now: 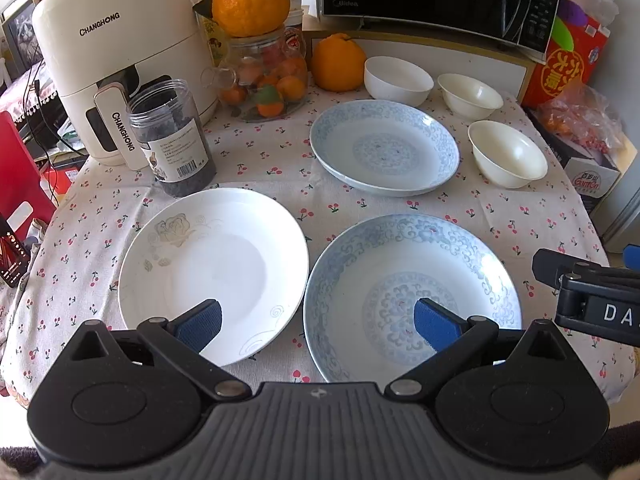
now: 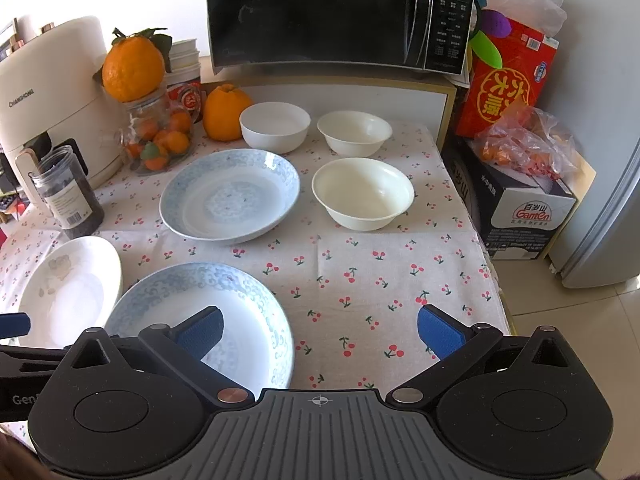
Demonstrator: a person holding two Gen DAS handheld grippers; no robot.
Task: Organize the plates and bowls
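Three plates lie on the cherry-print tablecloth (image 2: 360,280): a white plate with a rose print (image 1: 212,272) (image 2: 64,296) at near left, a blue-patterned plate (image 1: 412,296) (image 2: 208,320) beside it, and a second blue-patterned plate (image 1: 384,148) (image 2: 230,196) farther back. Three white bowls (image 1: 398,80) (image 1: 470,96) (image 1: 508,154) stand behind and right; in the right wrist view they are at back left (image 2: 275,126), back right (image 2: 354,132) and nearer (image 2: 362,192). My left gripper (image 1: 318,324) hovers open above the two near plates. My right gripper (image 2: 320,332) is open over bare cloth, holding nothing.
An air fryer (image 1: 116,64), a dark-filled jar (image 1: 172,140), a glass jar of small oranges (image 1: 268,76) with a large orange (image 1: 250,0) on top, another orange (image 1: 338,62) and a microwave (image 2: 340,12) line the back. Boxes (image 2: 520,208) stand past the table's right edge.
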